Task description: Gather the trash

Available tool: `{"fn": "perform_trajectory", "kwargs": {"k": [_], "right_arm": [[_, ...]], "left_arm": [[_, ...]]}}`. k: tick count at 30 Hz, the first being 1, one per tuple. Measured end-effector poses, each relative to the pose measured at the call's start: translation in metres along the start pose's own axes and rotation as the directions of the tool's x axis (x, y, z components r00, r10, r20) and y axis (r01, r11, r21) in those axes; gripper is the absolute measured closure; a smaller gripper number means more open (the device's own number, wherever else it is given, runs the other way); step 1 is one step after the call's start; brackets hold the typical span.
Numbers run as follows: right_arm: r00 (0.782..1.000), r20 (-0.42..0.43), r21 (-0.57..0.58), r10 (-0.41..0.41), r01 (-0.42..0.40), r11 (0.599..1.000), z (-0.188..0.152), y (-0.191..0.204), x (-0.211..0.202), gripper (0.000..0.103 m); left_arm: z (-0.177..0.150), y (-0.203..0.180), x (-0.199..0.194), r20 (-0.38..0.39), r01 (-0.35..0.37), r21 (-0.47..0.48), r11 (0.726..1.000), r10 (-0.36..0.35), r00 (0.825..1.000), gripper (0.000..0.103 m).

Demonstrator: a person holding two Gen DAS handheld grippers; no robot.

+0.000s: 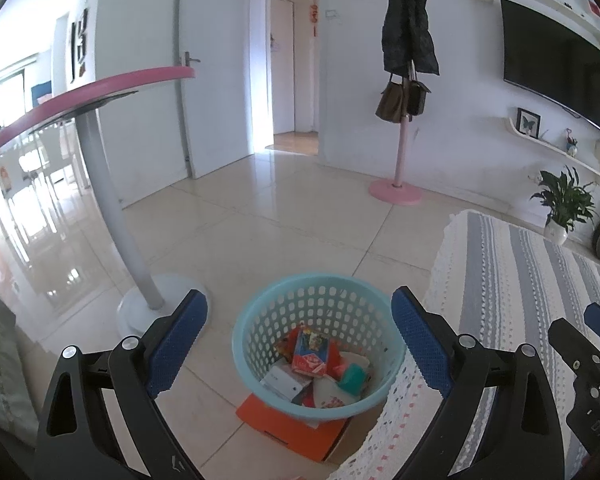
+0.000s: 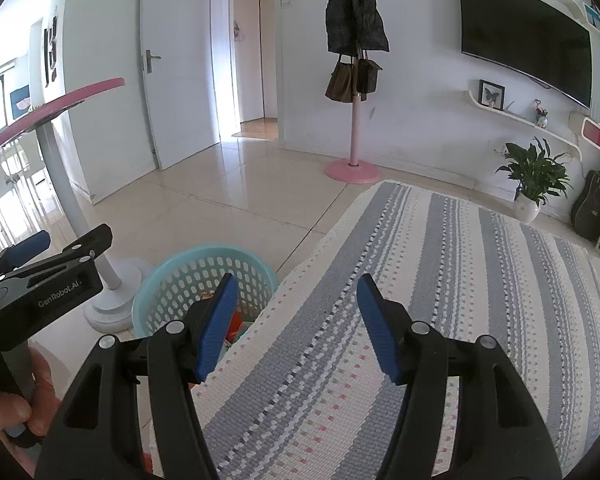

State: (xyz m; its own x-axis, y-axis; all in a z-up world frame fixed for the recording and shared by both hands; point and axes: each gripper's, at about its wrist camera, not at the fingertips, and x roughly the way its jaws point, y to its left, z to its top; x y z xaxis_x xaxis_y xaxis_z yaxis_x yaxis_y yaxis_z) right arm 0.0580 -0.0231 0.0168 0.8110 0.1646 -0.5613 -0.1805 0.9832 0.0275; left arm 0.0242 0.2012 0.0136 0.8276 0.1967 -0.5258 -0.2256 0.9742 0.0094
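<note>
A light blue perforated basket point(image 1: 260, 334) stands on an orange box point(image 1: 268, 420) on the floor, holding several pieces of trash: a red carton point(image 1: 310, 356), a white box point(image 1: 282, 382) and a green packet point(image 1: 354, 378). My left gripper point(image 1: 300, 316) is open and empty, hovering above the basket. My right gripper point(image 2: 296, 292) is open and empty above the striped cloth point(image 2: 440, 300); the basket point(image 2: 172, 276) lies to its left. The left gripper point(image 2: 52, 256) also shows in the right wrist view.
The striped cloth point(image 1: 520, 280) covers a table right of the basket. A pink-edged table on a grey pedestal point(image 1: 116, 208) stands to the left. A pink coat stand point(image 1: 396, 188), a potted plant point(image 1: 564, 204), a guitar point(image 2: 592, 200) and a wall TV point(image 1: 560, 64) are farther back.
</note>
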Motion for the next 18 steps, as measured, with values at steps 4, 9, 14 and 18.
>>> {"fn": "perform_trajectory", "kwargs": {"k": [4,9,14,18], "right_arm": [[1.0,0.001,-0.003,0.002,-0.002,1.0,-0.0006,-0.0006,0.0,0.045],[1.0,0.007,-0.013,-0.006,0.007,1.0,-0.0019,-0.0001,-0.0004,0.045],[1.0,0.011,-0.016,-0.007,0.007,1.0,-0.002,0.001,-0.0008,0.045],[1.0,0.013,-0.019,-0.008,0.009,1.0,-0.003,0.0021,-0.001,0.045]], "left_arm": [[-0.0003,-0.0006,-0.0005,-0.001,0.002,-0.001,1.0,-0.002,1.0,0.012],[0.0002,0.0011,-0.0008,-0.004,0.003,-0.006,1.0,-0.003,1.0,0.012],[0.0007,0.0011,-0.0007,-0.004,0.003,0.0,1.0,-0.003,1.0,0.012],[-0.0001,0.0004,0.0011,-0.011,0.002,0.007,1.0,-0.002,1.0,0.012]]}}
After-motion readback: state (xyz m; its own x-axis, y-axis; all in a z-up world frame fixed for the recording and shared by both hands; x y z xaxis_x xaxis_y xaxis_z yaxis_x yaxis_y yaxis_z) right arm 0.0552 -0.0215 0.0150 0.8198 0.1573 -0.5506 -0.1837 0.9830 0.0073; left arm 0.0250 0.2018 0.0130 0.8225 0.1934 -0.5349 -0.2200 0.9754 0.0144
